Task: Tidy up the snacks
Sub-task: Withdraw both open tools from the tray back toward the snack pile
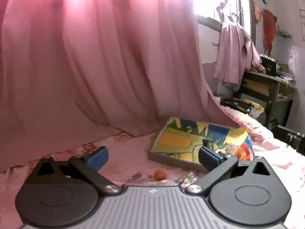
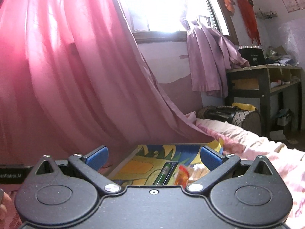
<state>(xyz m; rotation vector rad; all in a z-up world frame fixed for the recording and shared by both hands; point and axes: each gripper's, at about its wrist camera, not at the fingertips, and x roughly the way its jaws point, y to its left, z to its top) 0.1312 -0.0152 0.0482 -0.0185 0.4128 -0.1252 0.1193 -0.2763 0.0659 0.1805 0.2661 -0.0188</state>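
Note:
A tray [image 1: 162,156] with a bright yellow, green and blue painted floor lies on the pink bedspread. In the left wrist view my left gripper [image 1: 152,157] is open and empty, left of and in front of the tray. Below it lie a small orange round snack [image 1: 159,175] and clear-wrapped snacks [image 1: 185,178]. In the right wrist view my right gripper [image 2: 153,157] is open and empty above the tray [image 2: 124,164]. Inside the tray lie a green wrapped stick [image 2: 164,173], an orange packet [image 2: 182,175] and a clear-wrapped snack [image 2: 198,170].
A pink curtain [image 1: 85,66] hangs close behind the bed. A dark wooden desk [image 2: 265,87] with clutter stands at the right, a dark bag [image 2: 228,114] at its foot. The bed's edge [image 1: 276,152] drops off to the right of the tray.

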